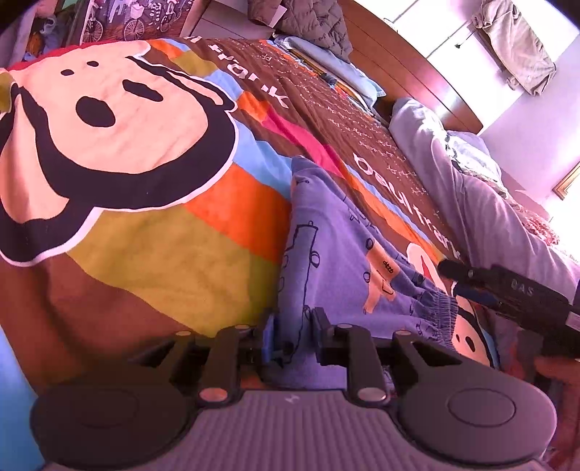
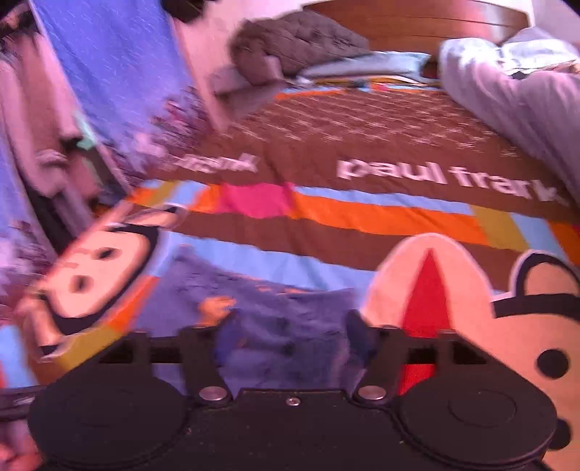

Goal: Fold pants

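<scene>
while i look along my left gripper [image 1: 291, 335], i see its two fingers low over the bed, pointing along the length of the pants [image 1: 326, 232], and they are pressed together on a raised fold of the blue cloth near its nearer end. the pants are blue with dark line drawings and orange patches, and they lie stretched on the colourful bedspread [image 1: 152, 232], beside the big monkey face print. their elastic waistband is at the right, close to my right gripper [image 1: 453, 275], which comes in from the right side with its black body slanting downward to the cloth.

from the right wrist view, which is blurred, my right gripper [image 2: 290, 337] has its fingers spread apart, with the pants [image 2: 275, 308] lying between and beyond them. i cannot tell if the fingers touch the cloth. a grey quilted blanket [image 2: 293, 40] is heaped near the wooden headboard [image 2: 417, 18].
</scene>
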The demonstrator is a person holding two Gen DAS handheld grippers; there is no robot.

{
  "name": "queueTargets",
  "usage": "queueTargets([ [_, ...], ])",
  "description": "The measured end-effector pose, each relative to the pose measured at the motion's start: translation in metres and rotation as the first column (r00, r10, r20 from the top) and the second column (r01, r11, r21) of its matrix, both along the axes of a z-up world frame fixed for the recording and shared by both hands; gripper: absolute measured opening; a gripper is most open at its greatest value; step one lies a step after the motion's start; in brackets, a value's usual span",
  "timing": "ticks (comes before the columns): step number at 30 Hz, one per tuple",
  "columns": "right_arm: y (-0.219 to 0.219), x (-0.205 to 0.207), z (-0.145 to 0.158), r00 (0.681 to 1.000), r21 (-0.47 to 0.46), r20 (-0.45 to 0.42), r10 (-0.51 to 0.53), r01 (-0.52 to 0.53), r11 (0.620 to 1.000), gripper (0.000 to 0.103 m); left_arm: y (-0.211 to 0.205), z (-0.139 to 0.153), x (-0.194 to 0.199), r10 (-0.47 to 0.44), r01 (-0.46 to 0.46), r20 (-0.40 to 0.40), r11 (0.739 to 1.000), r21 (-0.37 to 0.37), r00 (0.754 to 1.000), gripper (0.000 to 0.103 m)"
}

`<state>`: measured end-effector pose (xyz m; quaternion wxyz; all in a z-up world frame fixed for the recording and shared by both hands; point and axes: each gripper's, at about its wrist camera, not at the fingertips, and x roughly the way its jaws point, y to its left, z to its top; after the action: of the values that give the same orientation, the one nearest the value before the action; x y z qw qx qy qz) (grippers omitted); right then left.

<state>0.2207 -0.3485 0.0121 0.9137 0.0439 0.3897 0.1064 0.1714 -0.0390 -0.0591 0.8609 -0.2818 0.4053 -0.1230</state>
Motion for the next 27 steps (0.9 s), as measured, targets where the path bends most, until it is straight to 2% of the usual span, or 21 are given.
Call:
queueTargets([
  [1, -0.003, 0.003, -0.002, 0.999, 0.000, 0.022, -0.036, 0.036, 0.999, 0.079, 0.001, 0.000, 0.001, -0.006, 0.006, -0.005, 1.000, -0.009, 1.000, 0.032],
  [2, -0.008, 0.003, -0.004, 0.997, 0.025, 0.046, -0.063, 0.061, 0.998, 0.090, 0.001, 0.000, 0.003, -0.015, 0.015, -0.008, 1.000, -0.011, 1.000, 0.034],
  [4, -0.023, -0.002, -0.006, 0.991, 0.079, 0.062, -0.118, 0.113, 0.991, 0.102, -0.003, 0.001, 0.004, -0.026, 0.026, -0.007, 1.000, 0.001, 1.000, 0.038],
  [7, -0.038, -0.010, -0.017, 0.991, 0.082, -0.018, -0.129, 0.130, 0.988, 0.101, -0.009, 0.004, 0.003, -0.034, 0.034, 0.003, 0.999, 0.030, 0.999, 0.041],
  [9, -0.040, -0.013, -0.031, 0.991, 0.082, -0.074, -0.107, 0.113, 0.990, 0.093, -0.011, 0.005, 0.003, -0.035, 0.035, 0.003, 0.998, 0.049, 0.999, 0.038],
  [10, -0.036, -0.009, -0.038, 0.990, 0.093, -0.105, -0.092, 0.102, 0.990, 0.078, -0.011, 0.007, 0.003, -0.027, 0.027, 0.002, 0.998, 0.059, 1.000, 0.025],
  [11, -0.034, -0.008, -0.046, 0.987, 0.116, -0.141, -0.078, 0.095, 0.989, 0.046, -0.010, 0.010, 0.003, -0.024, 0.023, 0.007, 0.998, 0.066, 1.000, 0.021],
  [12, -0.030, -0.011, -0.051, 0.984, 0.138, -0.163, -0.070, 0.093, 0.986, 0.040, -0.008, 0.014, 0.003, -0.031, 0.030, 0.012, 0.997, 0.069, 0.999, 0.016],
  [14, -0.017, -0.014, -0.051, 0.986, 0.134, -0.154, -0.063, 0.084, 0.987, 0.029, 0.001, 0.027, 0.004, -0.048, 0.046, 0.030, 0.996, 0.071, 0.998, 0.014],
  [15, -0.009, -0.010, -0.045, 0.988, 0.128, -0.148, -0.036, 0.055, 0.990, 0.028, 0.008, 0.035, 0.006, -0.050, 0.047, 0.037, 0.996, 0.075, 0.998, 0.013],
  [18, 0.015, -0.002, -0.021, 0.988, 0.165, -0.140, 0.059, -0.035, 0.986, 0.025, 0.033, 0.062, 0.008, -0.017, 0.005, 0.082, 0.988, 0.154, 0.997, 0.013],
  [20, 0.039, 0.004, 0.002, 0.987, 0.171, -0.099, 0.128, -0.110, 0.979, 0.025, 0.058, 0.077, 0.005, -0.007, -0.013, 0.106, 0.982, 0.190, 0.994, 0.013],
  [23, 0.078, 0.013, 0.021, 0.974, 0.170, -0.070, 0.214, -0.200, 0.965, 0.026, 0.097, 0.074, 0.002, 0.021, -0.030, 0.040, 0.975, 0.219, 0.999, 0.015],
  [25, 0.105, 0.022, 0.013, 0.960, 0.150, -0.112, 0.255, -0.237, 0.960, 0.030, 0.112, 0.056, 0.002, 0.044, -0.035, -0.028, 0.965, 0.260, 0.999, 0.021],
  [26, 0.116, 0.025, 0.001, 0.952, 0.129, -0.150, 0.265, -0.247, 0.960, 0.034, 0.119, 0.046, 0.000, 0.078, -0.056, -0.069, 0.960, 0.276, 0.995, 0.028],
  [27, 0.127, 0.027, -0.013, 0.942, 0.105, -0.205, 0.267, -0.250, 0.962, 0.036, 0.127, 0.040, -0.007, 0.107, -0.085, -0.081, 0.966, 0.244, 0.991, 0.043],
])
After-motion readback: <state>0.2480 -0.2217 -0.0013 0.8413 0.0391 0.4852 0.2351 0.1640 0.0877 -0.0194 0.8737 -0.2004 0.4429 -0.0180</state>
